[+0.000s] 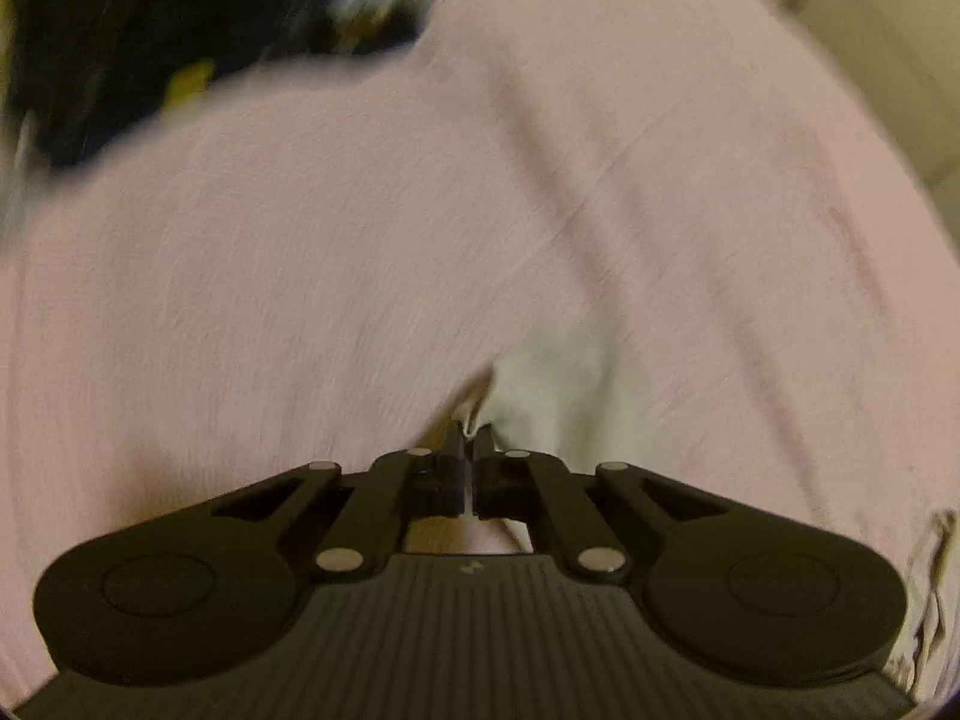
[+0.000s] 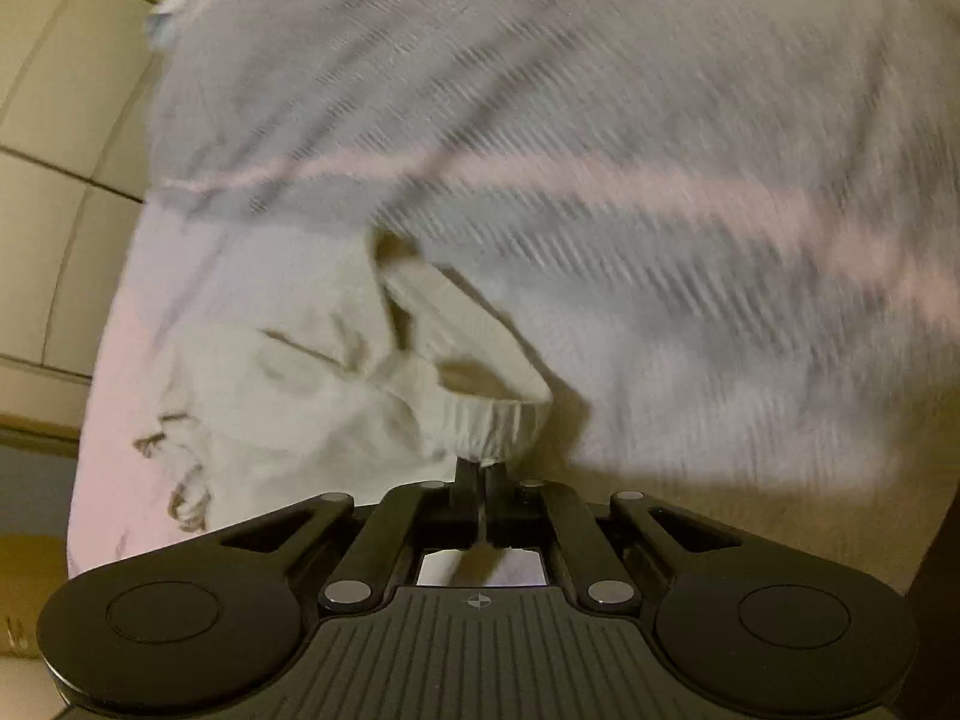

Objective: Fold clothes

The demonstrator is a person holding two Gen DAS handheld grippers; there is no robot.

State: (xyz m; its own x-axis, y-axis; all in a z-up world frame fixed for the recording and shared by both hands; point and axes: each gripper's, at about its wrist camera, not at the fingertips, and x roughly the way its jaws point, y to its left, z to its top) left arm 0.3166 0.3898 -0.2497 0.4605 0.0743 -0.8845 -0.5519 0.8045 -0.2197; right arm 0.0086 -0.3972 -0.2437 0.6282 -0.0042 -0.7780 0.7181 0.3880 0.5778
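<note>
A white garment (image 2: 336, 384) lies crumpled on the bed, its gathered elastic waistband (image 2: 504, 420) turned toward the right wrist camera. My right gripper (image 2: 480, 471) is shut on the lower edge of that waistband, and a strip of white cloth shows between its fingers. In the left wrist view only a small patch of the white garment (image 1: 552, 396) shows, just past the fingertips, on a pink sheet (image 1: 300, 270). My left gripper (image 1: 469, 441) is shut, with a thin white sliver of cloth pinched between its fingers. Both views are blurred.
A grey-blue striped blanket (image 2: 600, 150) with a pink band spreads behind the garment. Dark clothing (image 1: 150, 48) with yellow marks lies at the sheet's far left. Beige floor tiles (image 2: 60, 120) run along the bed's left edge, and a beige surface (image 1: 888, 60) shows at the upper right.
</note>
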